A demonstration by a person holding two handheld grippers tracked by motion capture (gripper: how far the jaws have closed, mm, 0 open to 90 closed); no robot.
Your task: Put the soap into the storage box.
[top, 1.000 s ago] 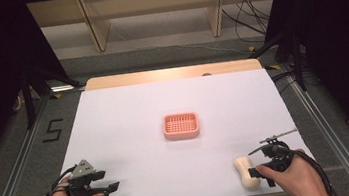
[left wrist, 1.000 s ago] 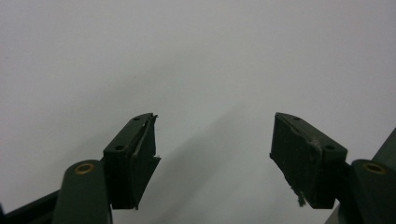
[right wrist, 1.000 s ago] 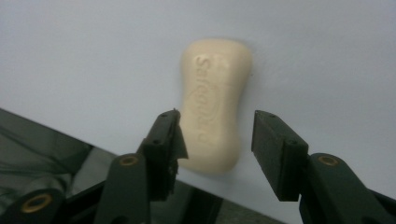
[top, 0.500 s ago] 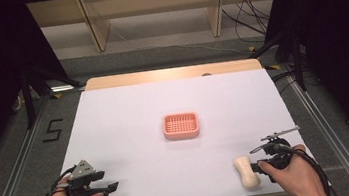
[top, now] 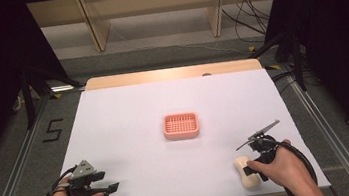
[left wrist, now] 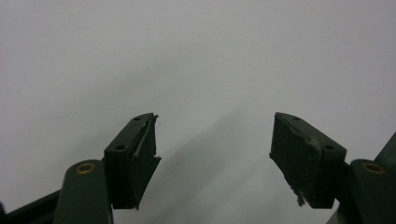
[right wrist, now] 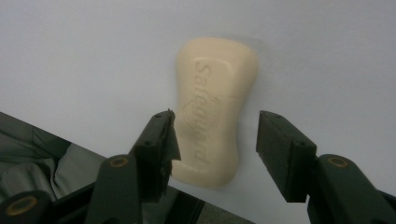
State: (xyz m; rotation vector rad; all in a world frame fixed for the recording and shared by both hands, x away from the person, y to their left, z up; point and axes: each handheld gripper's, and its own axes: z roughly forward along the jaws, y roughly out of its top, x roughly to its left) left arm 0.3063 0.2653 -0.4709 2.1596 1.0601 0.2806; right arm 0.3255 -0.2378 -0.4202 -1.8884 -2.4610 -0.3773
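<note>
Near end of the soap bar (right wrist: 212,112), hidden behind the right claw's (right wrist: 215,140) jaw.

The brand name "Safeguard" is seen pressed into the cream, waisted bar of soap (right wrist: 215,112), and a black "5" (top: 53,129) is marked on the grey floor at nine o'clock of the white table (top: 129,113).

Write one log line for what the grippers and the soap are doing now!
right gripper: open, jaws just opened, astride soap bar | soap bar: flat on table | left gripper: open, empty | soap dish: empty
</note>
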